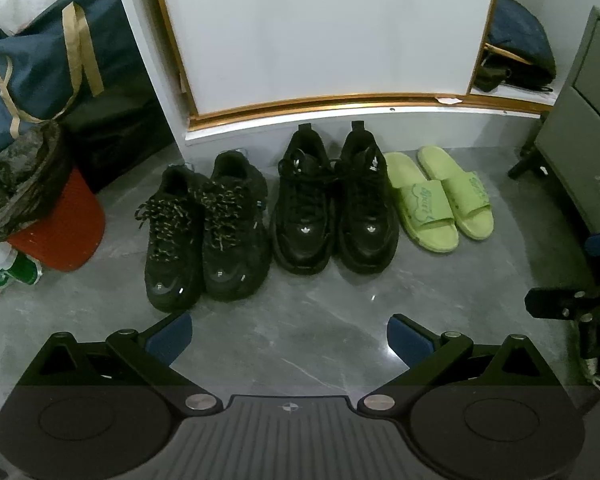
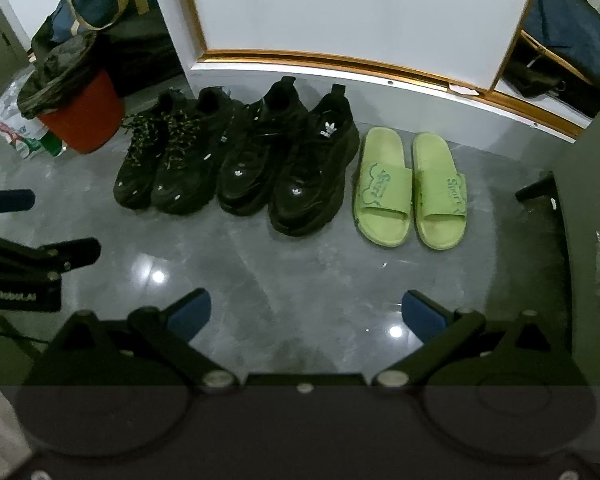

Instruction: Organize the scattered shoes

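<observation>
**Three pairs in a row at the mirror base; both grippers released over bare floor**

Clearance. A wide strip of glossy grey floor lies open between the grippers and the toes of the shoes. The left gripper has its jaws spread wide and holds nothing; its blue pads frame bare floor only. The right gripper is likewise spread and empty. Each gripper shows at the edge of the other's view, so the two hang side by side, apart from each other and from every shoe.

Boundaries. Behind the row stands a mirror with a gold frame, set on a white base; the heels lie near that base. To the right a grey cabinet closes that side, near the outer slide but not touching it. To the left stands a red bin with a dark liner, and beside it a crumpled plastic pack (print unreadable). A blue bag with tan straps sits behind the bin. Open floor separates the bin from the nearest sneaker.

Task items, left to right, toes toward the cameras:
- Laced sneakers: black, chunky soles, speckled laces, the pair touching.
- Trefoil sneakers: black, white trefoil marks on tongue and toe, just beside the first pair.
- Slides: light green, embossed strap lettering, just beside the trefoil pair (the right one set slightly further back in the left view).
</observation>
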The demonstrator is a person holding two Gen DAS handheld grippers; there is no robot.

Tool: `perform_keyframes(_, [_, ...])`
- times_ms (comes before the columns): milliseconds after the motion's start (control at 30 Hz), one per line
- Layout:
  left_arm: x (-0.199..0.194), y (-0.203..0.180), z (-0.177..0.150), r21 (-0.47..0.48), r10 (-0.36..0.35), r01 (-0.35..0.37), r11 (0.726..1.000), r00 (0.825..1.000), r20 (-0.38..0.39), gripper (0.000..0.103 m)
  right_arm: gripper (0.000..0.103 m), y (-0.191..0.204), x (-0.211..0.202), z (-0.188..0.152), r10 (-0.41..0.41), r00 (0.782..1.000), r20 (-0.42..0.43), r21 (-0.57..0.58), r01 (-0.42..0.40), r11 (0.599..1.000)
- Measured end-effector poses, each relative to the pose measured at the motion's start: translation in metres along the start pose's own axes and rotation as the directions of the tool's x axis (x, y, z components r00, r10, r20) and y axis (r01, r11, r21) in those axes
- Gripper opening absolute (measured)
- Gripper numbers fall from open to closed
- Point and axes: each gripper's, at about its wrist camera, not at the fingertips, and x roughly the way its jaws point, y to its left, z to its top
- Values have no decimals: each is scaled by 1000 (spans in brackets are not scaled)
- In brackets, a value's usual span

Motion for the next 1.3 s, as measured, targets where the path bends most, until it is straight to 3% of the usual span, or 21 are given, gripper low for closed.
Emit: perform_keyframes(1300, [2, 2, 1, -20, -24, 24, 1000, 999, -22, 103, 103, 6, 0, -2, 24, 1000, -13, -26, -24, 999])
